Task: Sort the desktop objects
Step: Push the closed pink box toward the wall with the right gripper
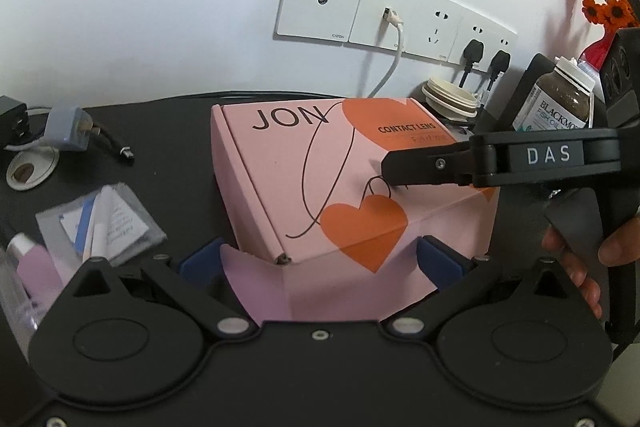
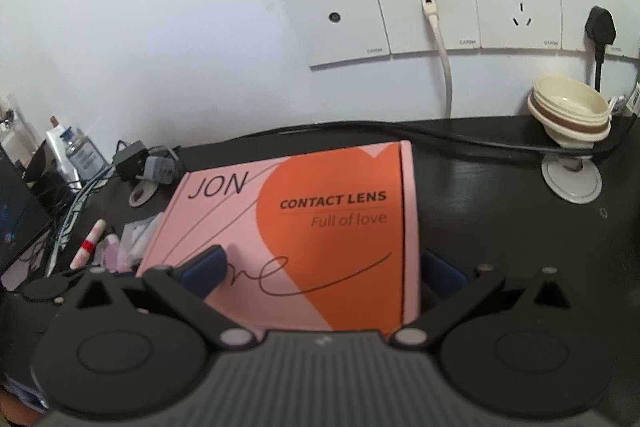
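Pink contact-lens box point(image 1: 320, 183) sits mid-desk point(image 2: 520, 227), lid closed. My left gripper point(image 1: 320, 259) straddles its near corner with jaws wide, pads clear of the cardboard. My right gripper point(image 2: 320, 267) spans the lid, jaws wide. At 9 o'clock, sachets point(image 1: 104, 219) and tube point(image 2: 90, 243) remain loose. I judge sorting barely begun.
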Tool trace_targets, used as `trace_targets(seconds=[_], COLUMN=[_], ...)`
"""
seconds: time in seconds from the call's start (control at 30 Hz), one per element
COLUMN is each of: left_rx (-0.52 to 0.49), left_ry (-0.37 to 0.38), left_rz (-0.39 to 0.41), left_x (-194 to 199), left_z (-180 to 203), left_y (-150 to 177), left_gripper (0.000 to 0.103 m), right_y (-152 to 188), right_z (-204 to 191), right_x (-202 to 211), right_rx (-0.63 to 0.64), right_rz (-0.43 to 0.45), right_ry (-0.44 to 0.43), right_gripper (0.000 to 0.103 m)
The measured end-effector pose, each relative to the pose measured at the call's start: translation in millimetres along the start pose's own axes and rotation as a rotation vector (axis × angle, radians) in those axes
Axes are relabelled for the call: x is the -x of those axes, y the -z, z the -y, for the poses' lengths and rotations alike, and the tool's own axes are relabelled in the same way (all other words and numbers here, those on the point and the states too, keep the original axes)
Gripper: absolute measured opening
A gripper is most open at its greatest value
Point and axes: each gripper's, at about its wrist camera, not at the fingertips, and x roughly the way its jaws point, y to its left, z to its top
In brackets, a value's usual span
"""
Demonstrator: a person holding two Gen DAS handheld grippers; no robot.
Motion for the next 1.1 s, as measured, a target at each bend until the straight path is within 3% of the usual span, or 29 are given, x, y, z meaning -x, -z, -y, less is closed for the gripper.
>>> trace_targets(seconds=[1.1], left_rx=[0.030], left_ry=[-0.022], left_rz=[0.025], left_x=[-46], left_z=[-30], left_y=[-46], left_gripper=[0.103], right_y=[-56], right_z=[12], right_x=[-54], right_rx=[0.017], right_rz=[-0.001], right_ry=[-0.010], right_gripper=[0.102])
